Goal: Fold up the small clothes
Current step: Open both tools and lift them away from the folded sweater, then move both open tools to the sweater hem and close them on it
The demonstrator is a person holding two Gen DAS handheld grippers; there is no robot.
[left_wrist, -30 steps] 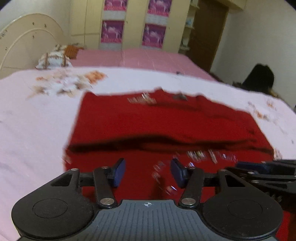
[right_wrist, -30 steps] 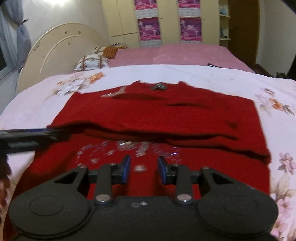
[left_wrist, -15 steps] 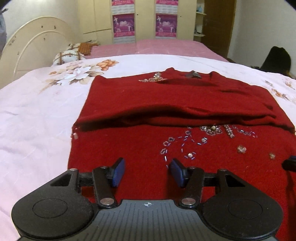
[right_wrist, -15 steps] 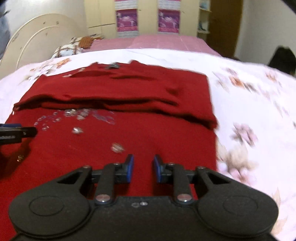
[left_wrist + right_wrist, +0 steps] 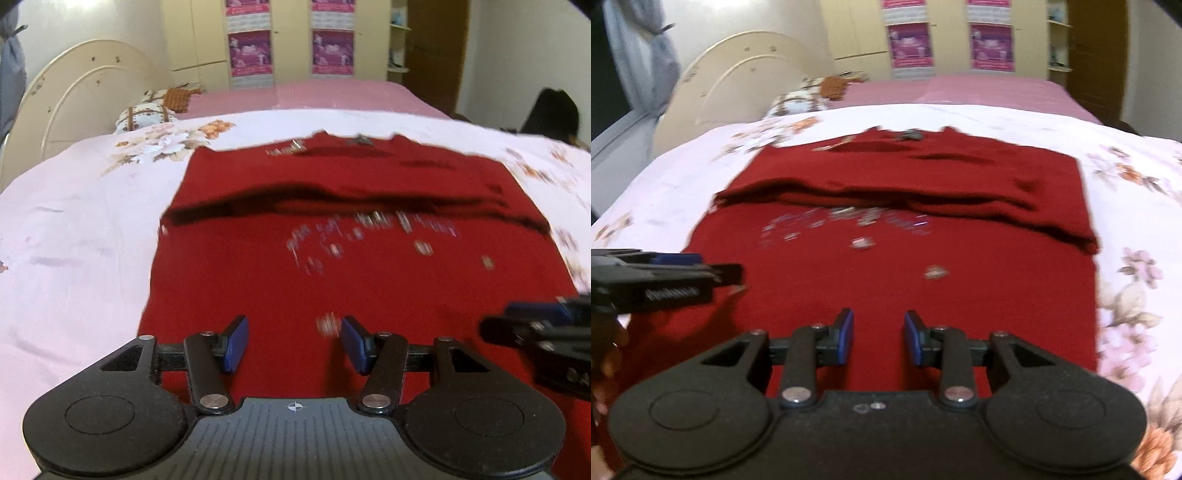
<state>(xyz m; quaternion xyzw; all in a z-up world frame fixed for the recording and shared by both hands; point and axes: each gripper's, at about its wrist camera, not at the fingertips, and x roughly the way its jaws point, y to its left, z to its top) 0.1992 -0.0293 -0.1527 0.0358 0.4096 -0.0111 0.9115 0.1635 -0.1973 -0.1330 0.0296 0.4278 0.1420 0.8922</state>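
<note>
Red sweater (image 5: 354, 280), knitted, beaded, folded

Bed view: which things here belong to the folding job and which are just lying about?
Job: red garment, partly folded; left gripper; right gripper, jaws opening, nothing between them.
Lying about: pillows; floral bedspread; wardrobe posters; dark bag.

Sweater (image 5: 369, 288): flat on the bed (image 5: 81, 236), far part folded toward us.
Pillows (image 5: 147, 112): behind it, at the headboard (image 5: 74, 96).
</note>
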